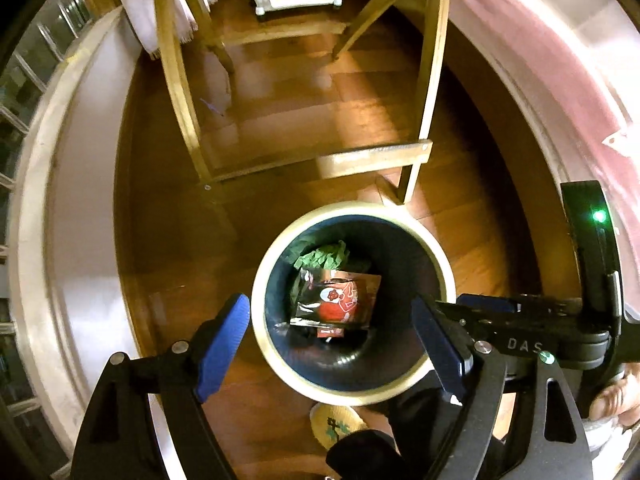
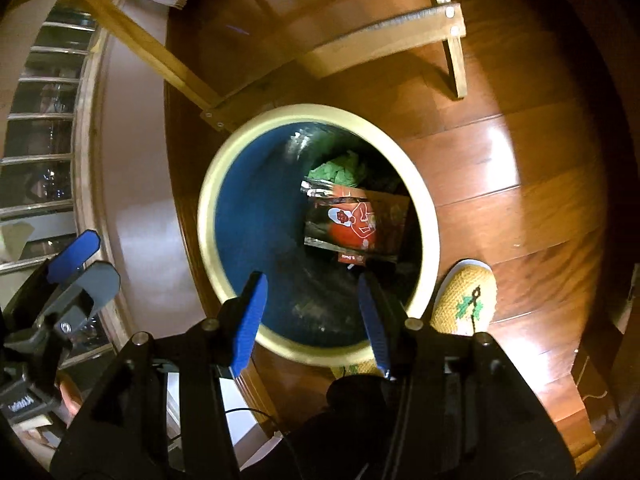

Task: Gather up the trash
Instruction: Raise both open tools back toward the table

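- Both your grippers hang over the bin (image 2: pixel 224 216), which stands on the wood floor (image 2: pixel 500 168) beside the table legs.
- Left gripper (image 1: pixel 340 344): fingers wide apart, nothing in them. Right gripper (image 2: pixel 312 316): same, apart and empty.
- The trash sits down in the bin: a red wrapper (image 2: pixel 356 220) on top, green paper (image 2: pixel 340 170) behind it.
- Looks like a drop-off just wrapped up.
- Next you'd go hunting for more trash; none shows on the floor here, so look around.
- Mind your slipper (image 2: pixel 468 300) right by the bin.
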